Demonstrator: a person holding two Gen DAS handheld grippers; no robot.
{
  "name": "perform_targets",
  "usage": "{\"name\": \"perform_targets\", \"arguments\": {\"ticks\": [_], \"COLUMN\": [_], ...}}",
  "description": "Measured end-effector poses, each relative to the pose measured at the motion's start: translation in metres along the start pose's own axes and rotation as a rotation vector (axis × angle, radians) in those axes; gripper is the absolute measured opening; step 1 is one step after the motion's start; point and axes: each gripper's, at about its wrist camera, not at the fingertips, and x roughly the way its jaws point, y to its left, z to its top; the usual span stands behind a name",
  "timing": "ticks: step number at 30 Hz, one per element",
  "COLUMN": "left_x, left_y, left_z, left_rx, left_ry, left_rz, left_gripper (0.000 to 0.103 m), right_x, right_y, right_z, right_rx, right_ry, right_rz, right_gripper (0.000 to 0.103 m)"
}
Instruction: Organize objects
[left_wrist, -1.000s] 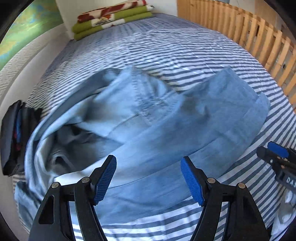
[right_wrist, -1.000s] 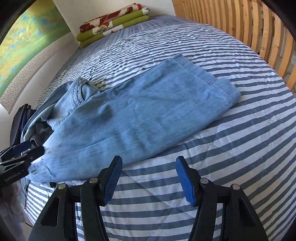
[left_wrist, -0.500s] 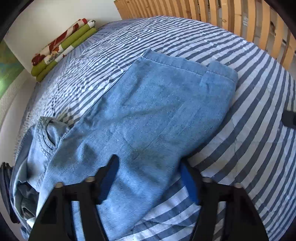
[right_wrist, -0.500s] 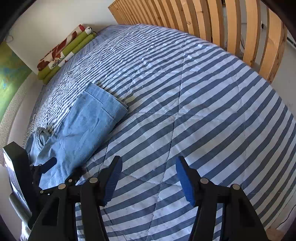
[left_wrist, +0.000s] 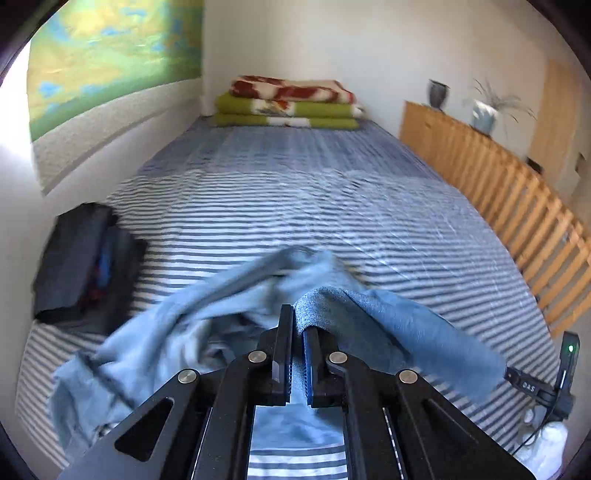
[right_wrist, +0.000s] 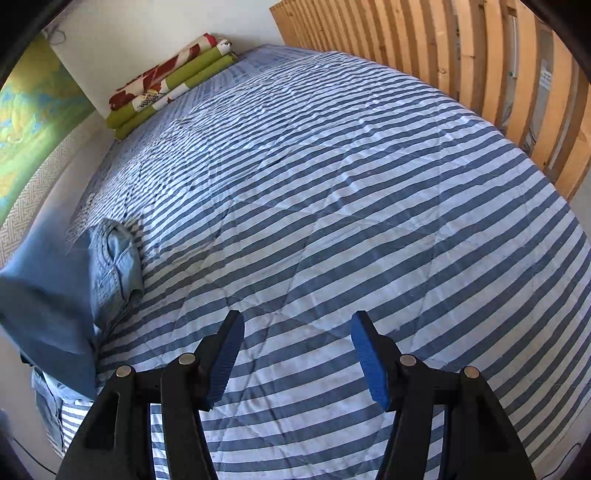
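Denim, my pale blue jeans (left_wrist: 399, 325), sits pinched in my left gripper (left_wrist: 297, 332): the two jaws are pressed together on a fold of the cloth at lower centre of the left wrist view, and the rest drapes away to both sides, blurred on the left. In the right wrist view the same jeans (right_wrist: 110, 266) bunch at the left edge, with a flap hanging in shadow below. My right gripper (right_wrist: 297, 354) stands with its jaws apart over bare quilt, nothing between the blue pads (right_wrist: 365, 354). Beneath everything lies the blue-and-white striped quilt (left_wrist: 295, 206). A dark bag (left_wrist: 81, 262) rests at the left of the left wrist view, against the wall. Folded green and red blankets (left_wrist: 288, 103) are stacked at upper centre, and a wooden slatted rail (left_wrist: 517, 199) runs down the right.
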Motion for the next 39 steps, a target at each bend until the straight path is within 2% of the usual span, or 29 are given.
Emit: {"name": "perform_targets", "arguments": {"ticks": [2, 4, 5, 6, 8, 9, 12, 15, 16, 17, 19, 20, 22, 24, 26, 27, 29, 31, 33, 37, 39], "left_x": [-0.031, -0.055, -0.065, -0.072, -0.071, -0.062, -0.038, -0.034, -0.035, -0.035, -0.034, -0.039, -0.055, -0.065, -0.067, -0.062, -0.042, -0.017, 0.019, 0.095, 0.129], "left_y": [0.074, 0.148, 0.180, 0.214, 0.272, 0.302, 0.368, 0.390, 0.392, 0.394, 0.392, 0.390, 0.381, 0.350, 0.314, 0.290, 0.235, 0.180, 0.131, 0.068, 0.052], "left_z": [-0.002, -0.009, -0.015, -0.021, -0.034, -0.042, -0.074, -0.098, -0.103, -0.107, -0.110, -0.109, -0.104, -0.092, -0.081, -0.076, -0.070, -0.071, -0.077, -0.086, -0.092], "left_rx": [-0.093, -0.192, -0.225, -0.248, -0.272, -0.277, -0.320, -0.317, -0.308, -0.296, -0.250, -0.249, -0.282, -0.281, -0.240, -0.211, -0.153, -0.105, -0.080, -0.093, -0.117], "left_ry": [-0.044, -0.056, -0.060, -0.056, 0.001, 0.081, 0.286, 0.334, 0.338, 0.347, 0.376, 0.366, 0.327, 0.275, 0.232, 0.218, 0.215, 0.233, 0.280, 0.364, 0.401], "left_rz": [0.111, 0.217, 0.284, 0.382, 0.551, 0.626, 0.744, 0.782, 0.783, 0.765, 0.730, 0.707, 0.599, 0.486, 0.379, 0.327, 0.214, 0.119, 0.021, -0.073, -0.066], "left_gripper": [0.004, 0.004, 0.004, 0.004, 0.004, 0.005, 0.016, 0.033, 0.043, 0.049, 0.050, 0.050, 0.050, 0.051, 0.063, 0.066, 0.068, 0.068, 0.068, 0.068, 0.068], "right_x": [0.005, 0.009, 0.011, 0.014, 0.020, 0.023, 0.029, 0.036, 0.039, 0.043, 0.052, 0.056, 0.066, 0.078, 0.092, 0.100, 0.114, 0.118, 0.122, 0.128, 0.130], "right_y": [0.013, 0.028, 0.036, 0.045, 0.062, 0.071, 0.096, 0.123, 0.131, 0.138, 0.151, 0.157, 0.169, 0.181, 0.191, 0.195, 0.197, 0.198, 0.201, 0.207, 0.211], "right_z": [-0.005, -0.011, -0.013, -0.016, -0.020, -0.022, -0.027, -0.030, -0.030, -0.030, -0.030, -0.030, -0.028, -0.024, -0.018, -0.015, -0.009, -0.005, 0.000, 0.006, 0.009], "right_rx": [-0.026, -0.058, -0.078, -0.100, -0.139, -0.155, -0.190, -0.225, -0.231, -0.232, -0.223, -0.216, -0.204, -0.195, -0.178, -0.161, -0.128, -0.104, -0.096, -0.100, -0.107], "right_ry": [0.014, 0.024, 0.027, 0.030, 0.037, 0.042, 0.055, 0.063, 0.069, 0.077, 0.102, 0.114, 0.140, 0.166, 0.191, 0.209, 0.238, 0.232, 0.248, 0.233, 0.231], "right_rz": [0.006, 0.009, 0.010, 0.009, 0.018, 0.027, 0.073, 0.121, 0.131, 0.142, 0.161, 0.170, 0.194, 0.209, 0.212, 0.210, 0.222, 0.236, 0.256, 0.269, 0.273], "right_gripper": [0.056, 0.056, 0.056, 0.056, 0.056, 0.056, 0.056, 0.056, 0.056, 0.056, 0.056, 0.056, 0.056, 0.057, 0.057, 0.057, 0.058, 0.063, 0.065, 0.068, 0.068]}}
